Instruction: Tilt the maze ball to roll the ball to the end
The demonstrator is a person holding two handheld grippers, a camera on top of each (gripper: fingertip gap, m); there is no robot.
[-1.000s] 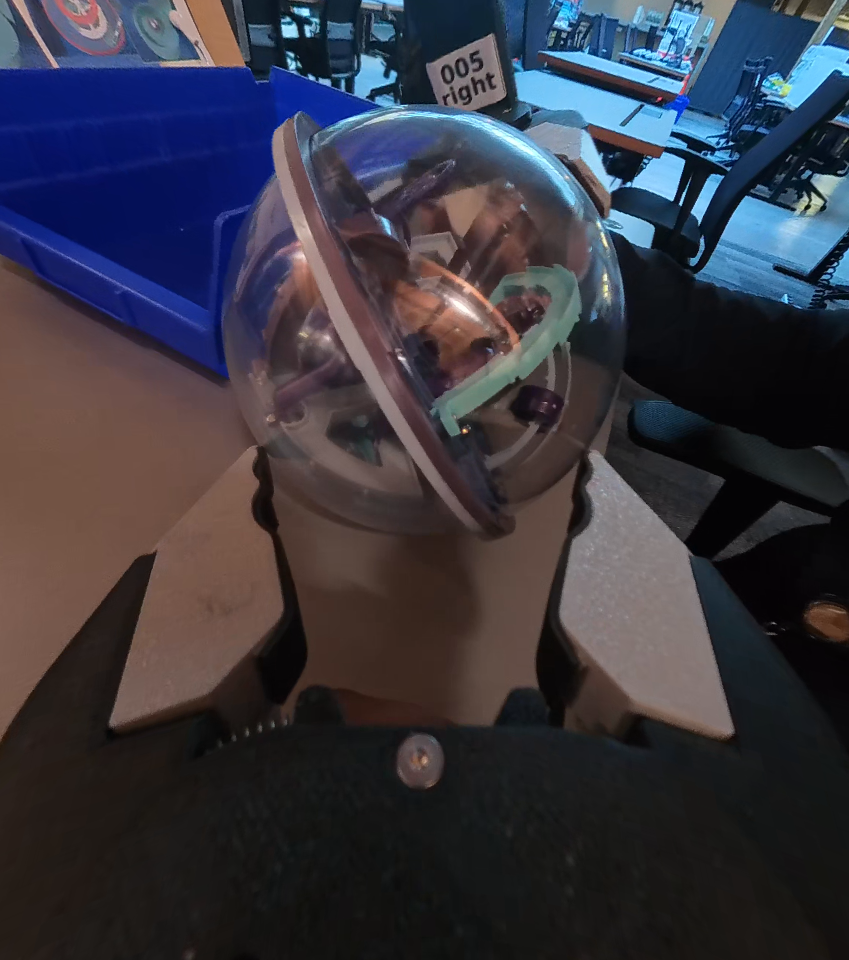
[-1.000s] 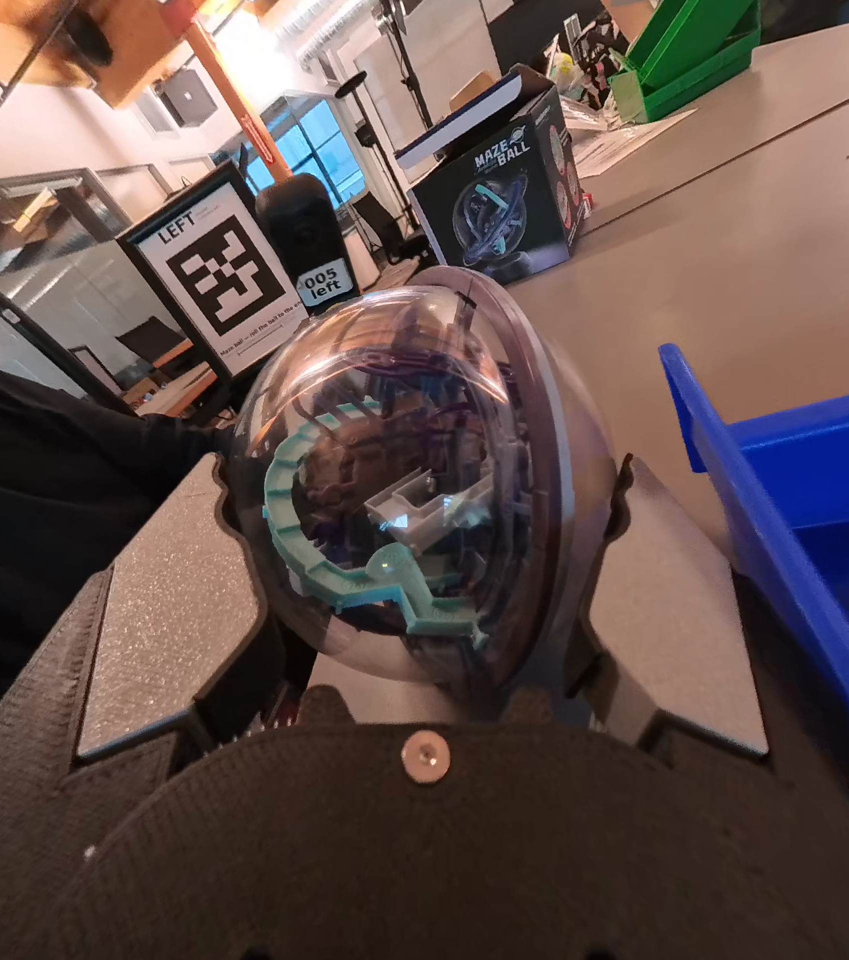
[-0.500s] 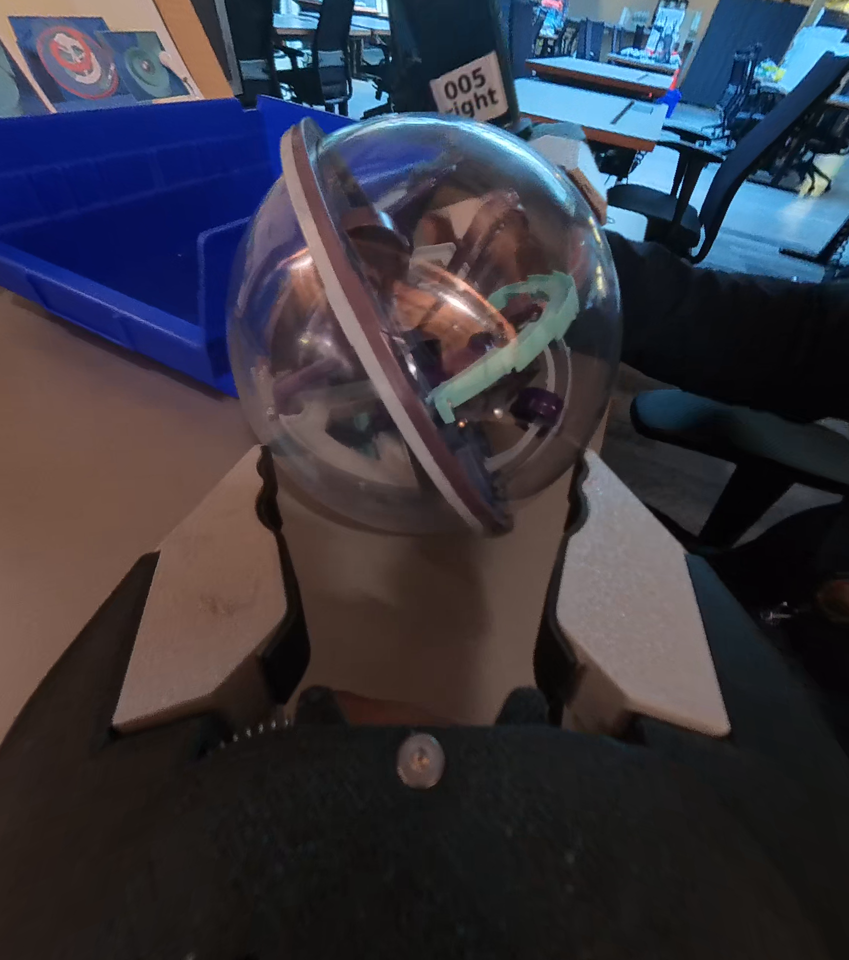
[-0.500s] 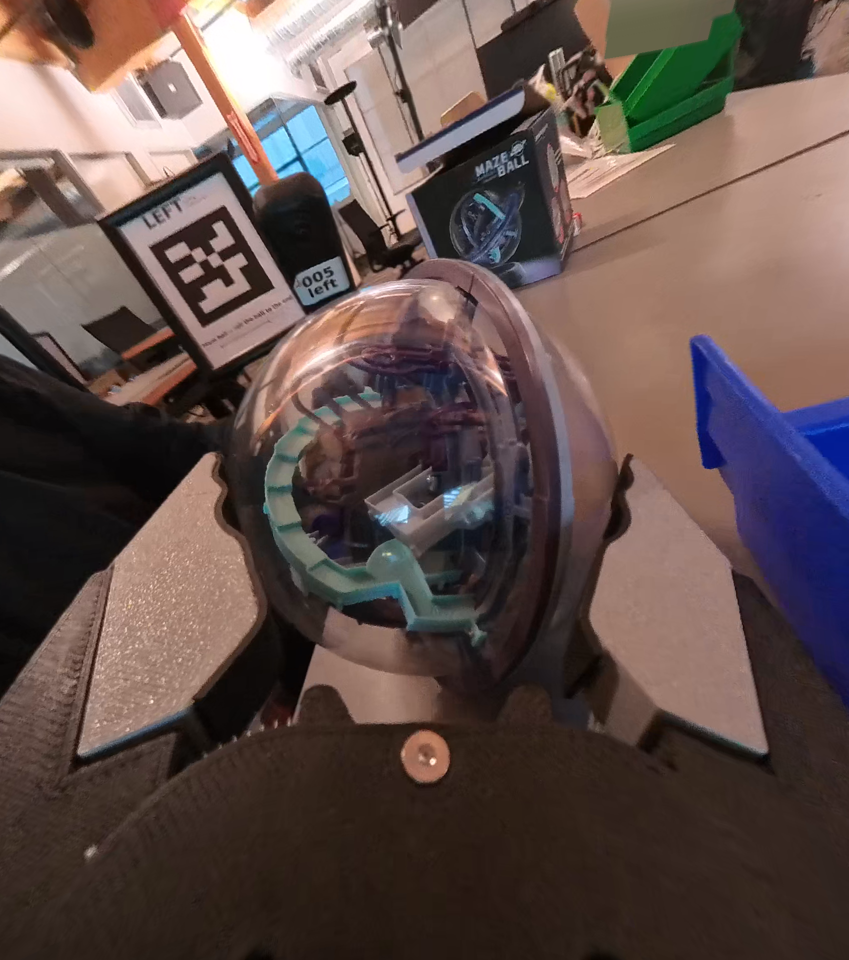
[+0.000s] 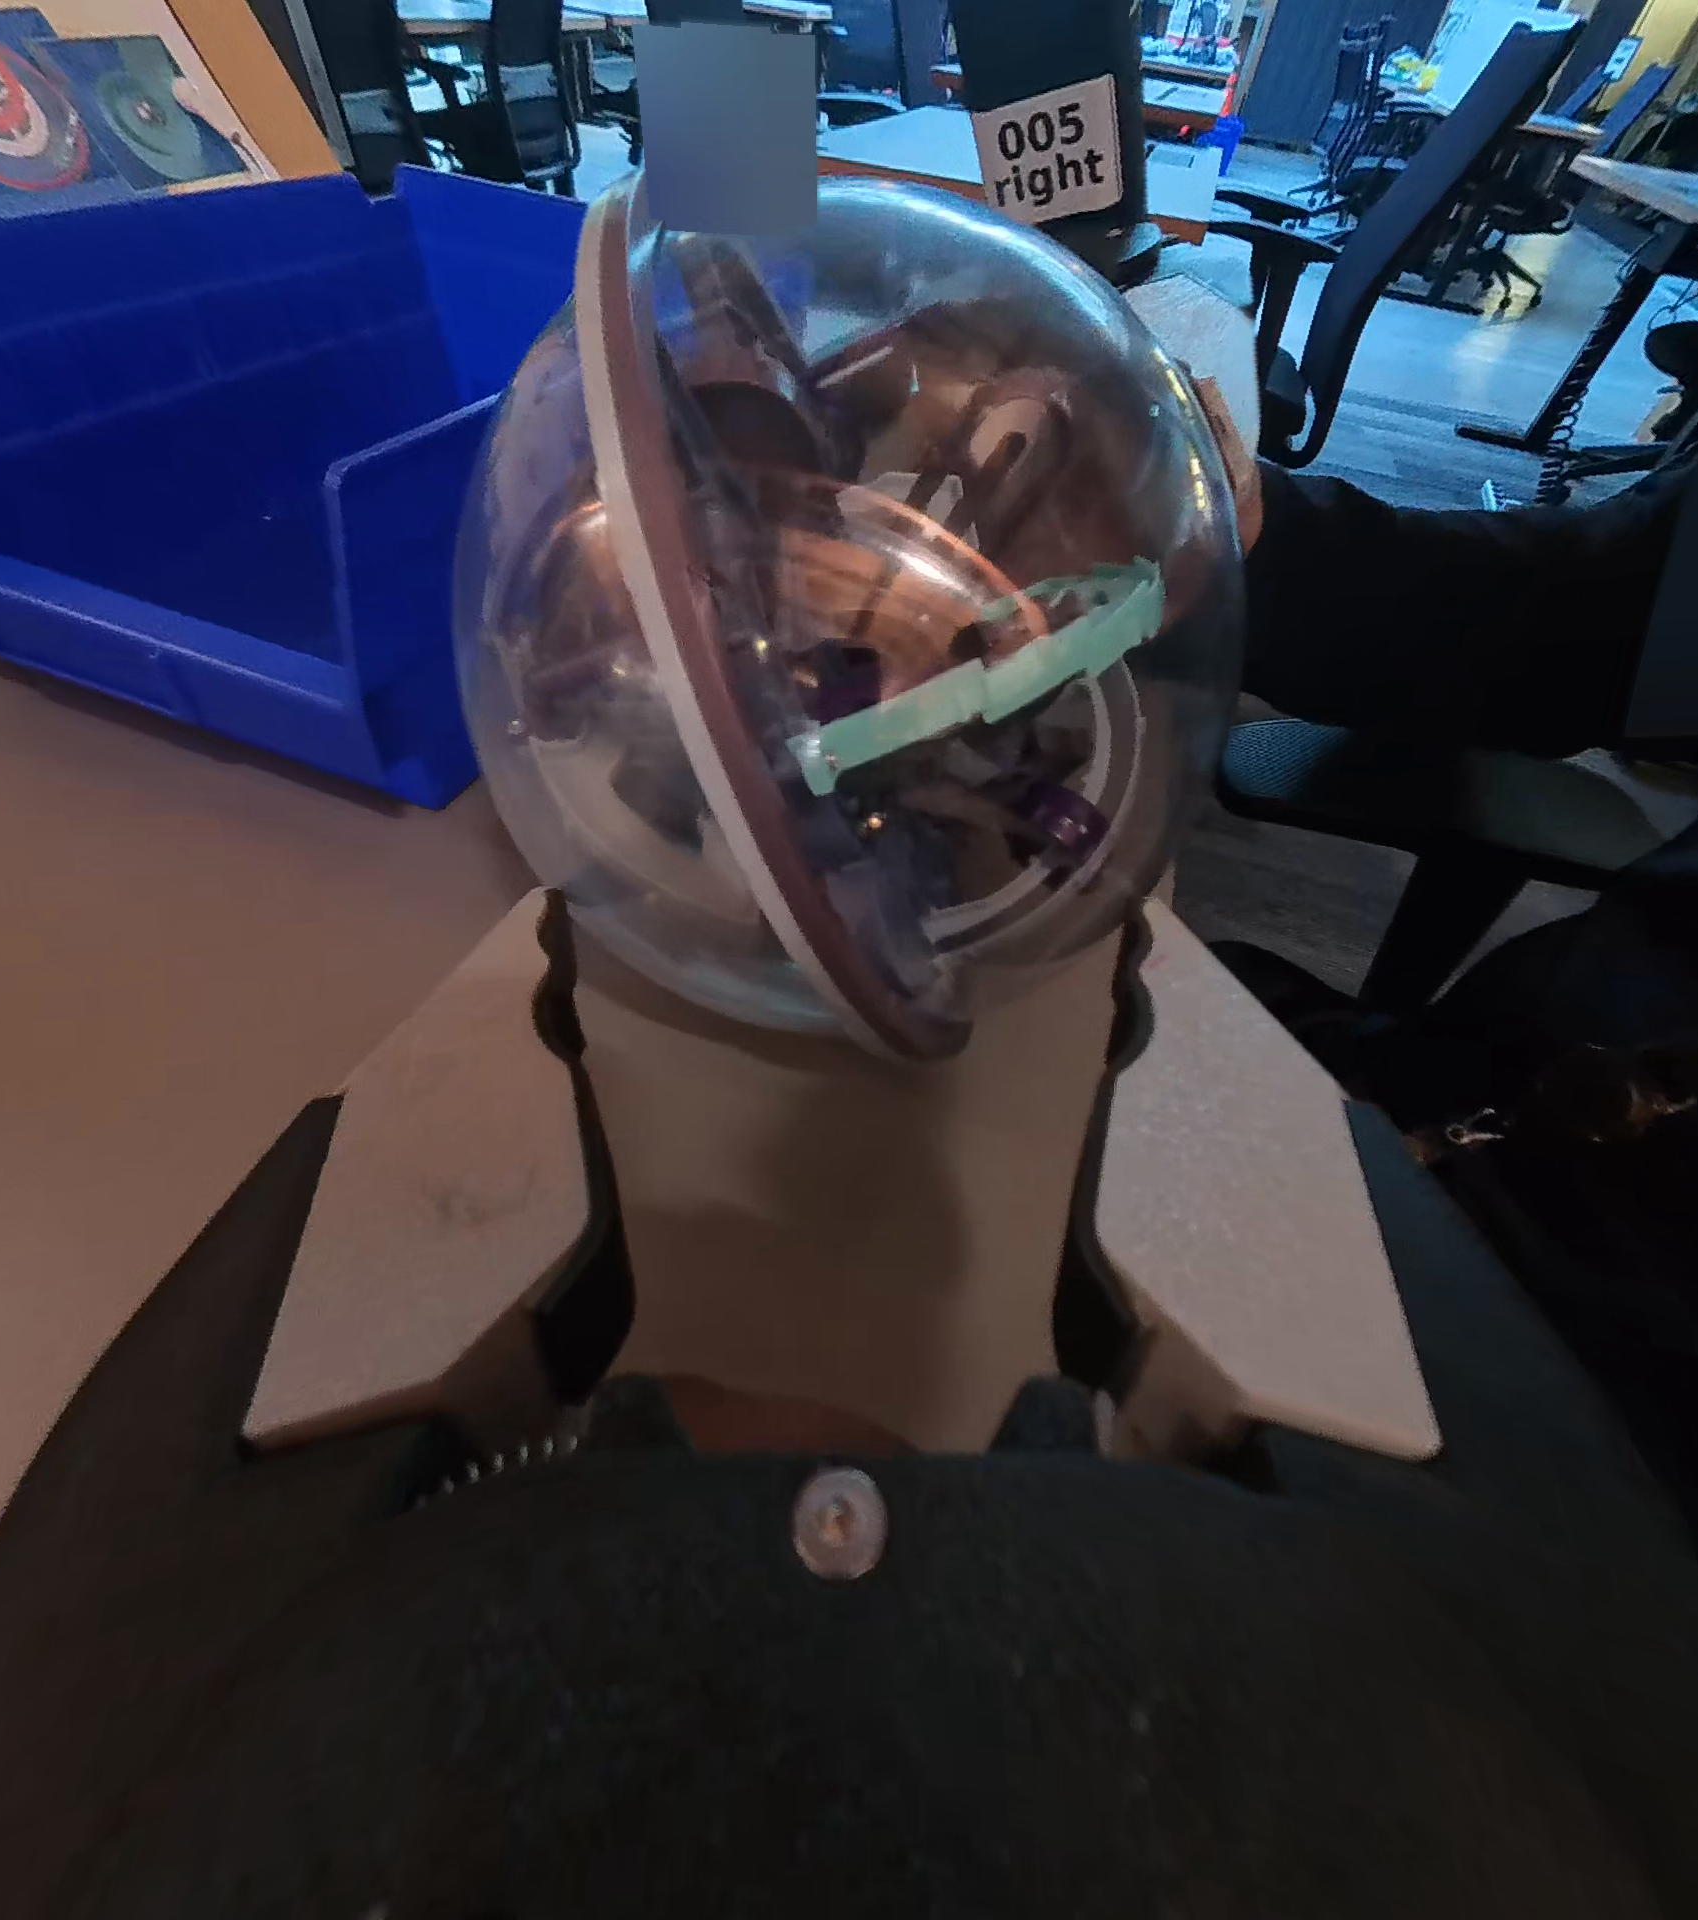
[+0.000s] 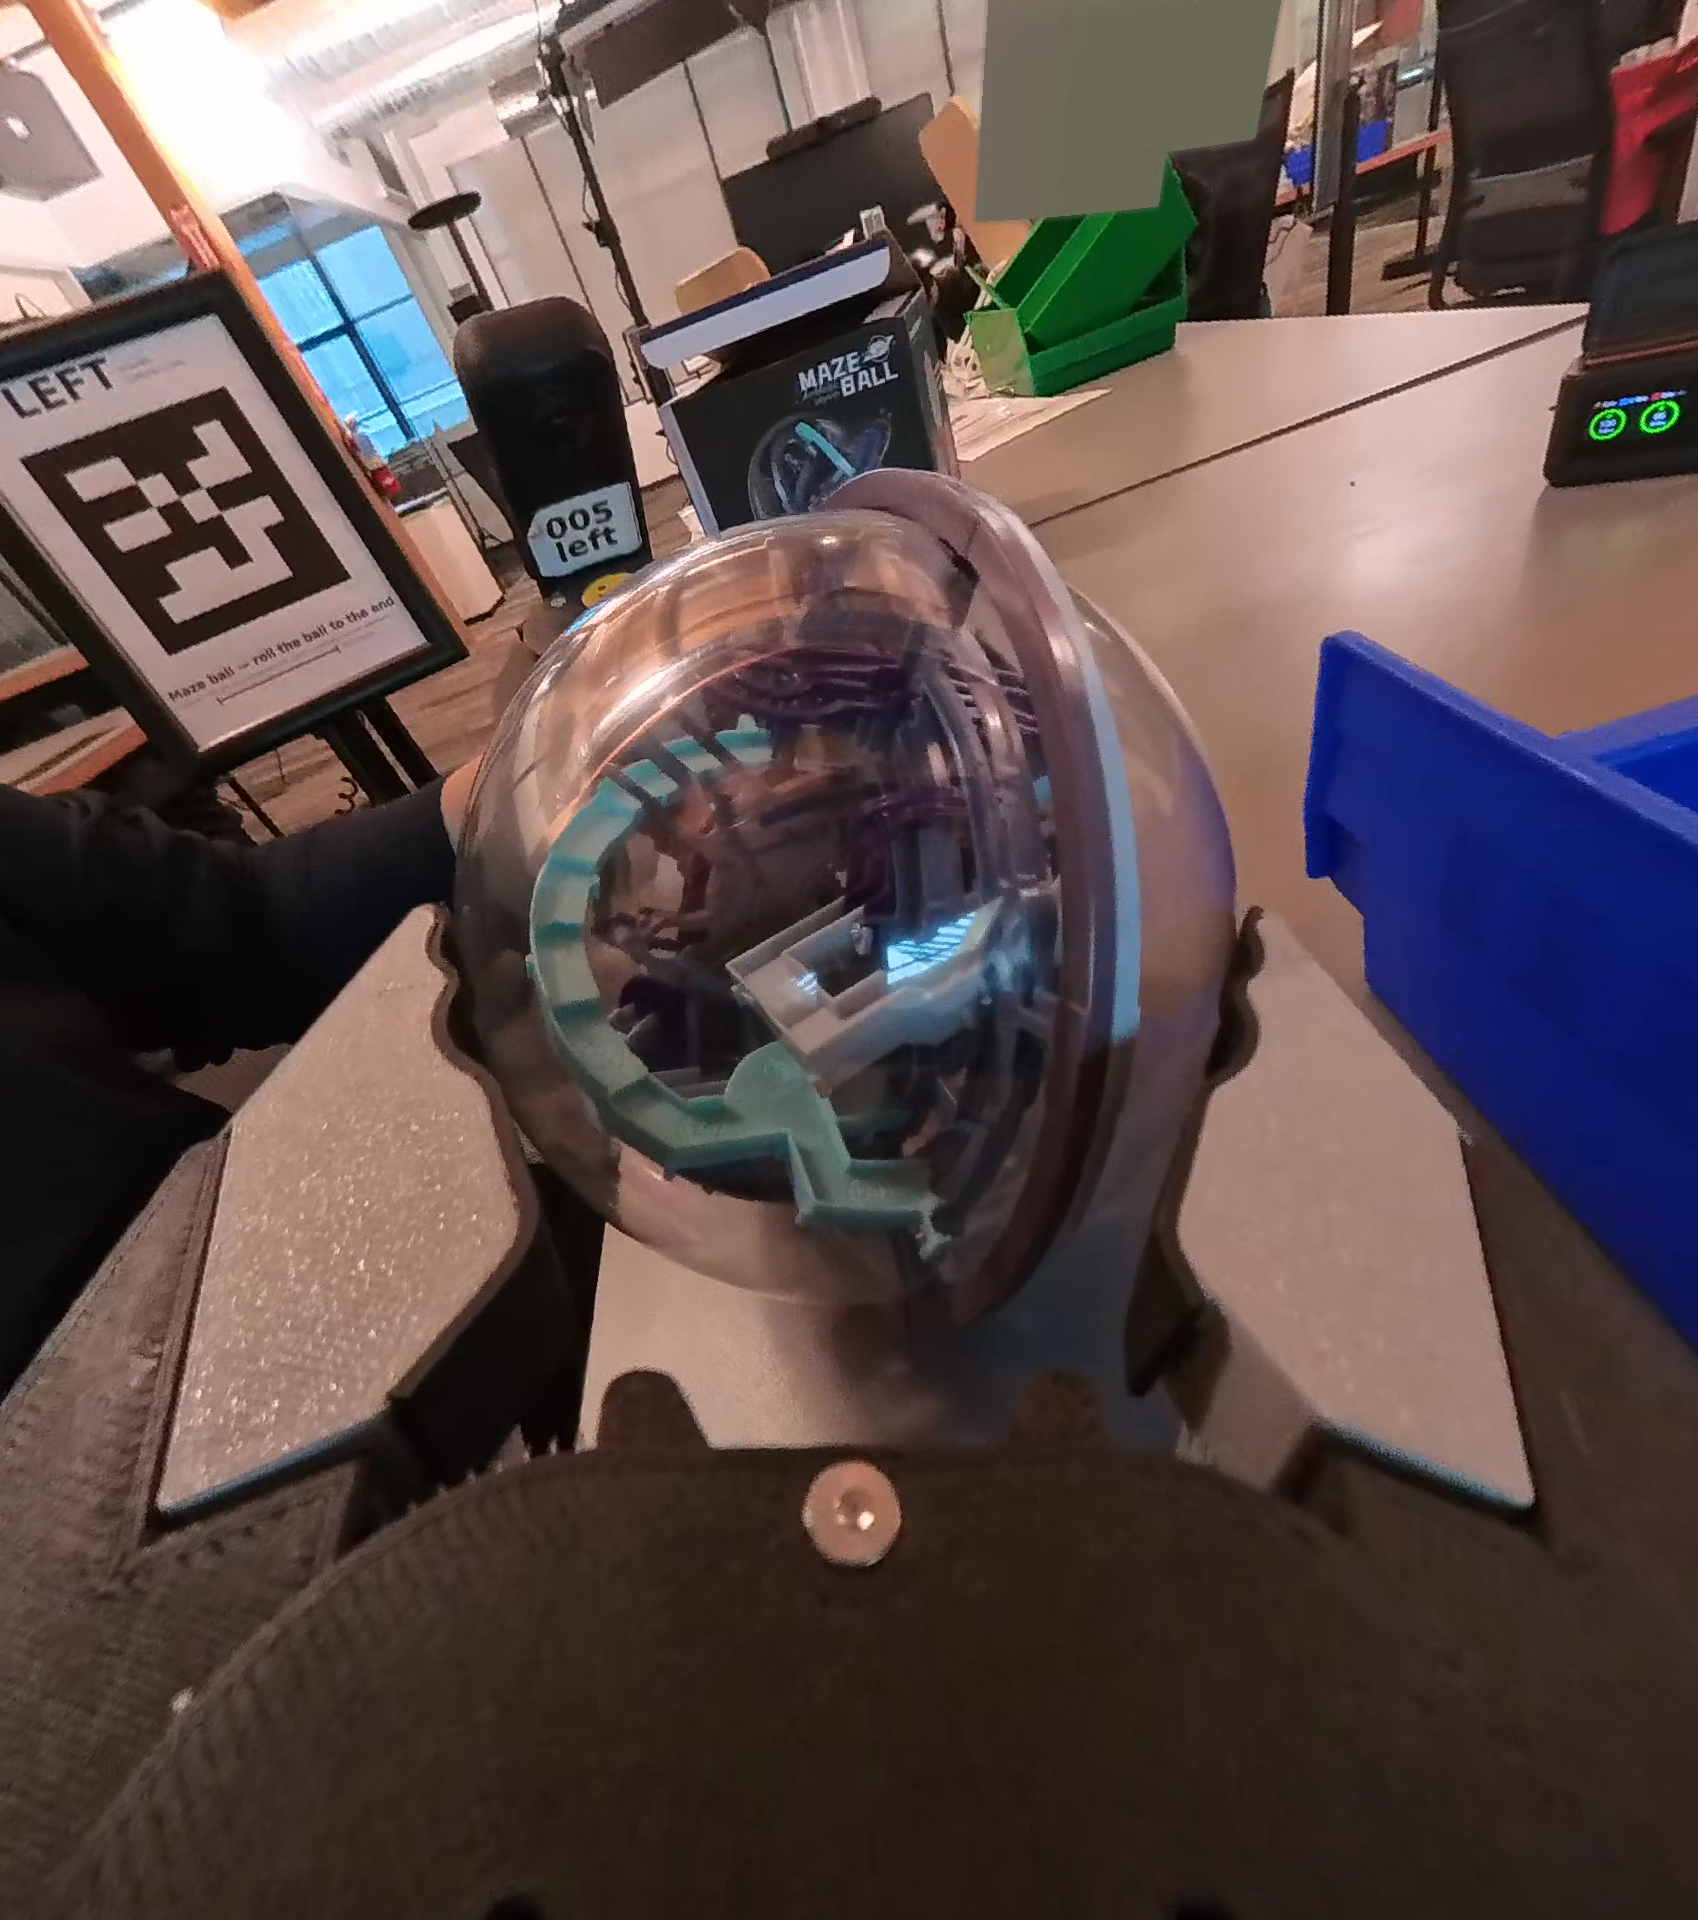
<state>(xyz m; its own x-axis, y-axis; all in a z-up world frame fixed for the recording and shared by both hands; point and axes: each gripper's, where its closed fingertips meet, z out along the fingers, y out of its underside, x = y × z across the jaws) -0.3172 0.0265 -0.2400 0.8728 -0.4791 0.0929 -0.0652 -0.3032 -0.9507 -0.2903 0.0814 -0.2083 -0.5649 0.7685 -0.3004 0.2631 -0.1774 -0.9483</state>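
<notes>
Tongs left + right | both clamp maze ball between pads

A tan desk stretches across an open office, with a blue plastic bin resting on it at nine o'clock in the left wrist view and at three o'clock in the right wrist view. At eleven o'clock in the right wrist view a bright window glows behind a framed sign on an easel, with a dark printed box and green trays on the desk at twelve to one o'clock. In the left wrist view, black office chairs and long tables stand on a pale grey floor from twelve to two o'clock, in dim bluish light.
</notes>
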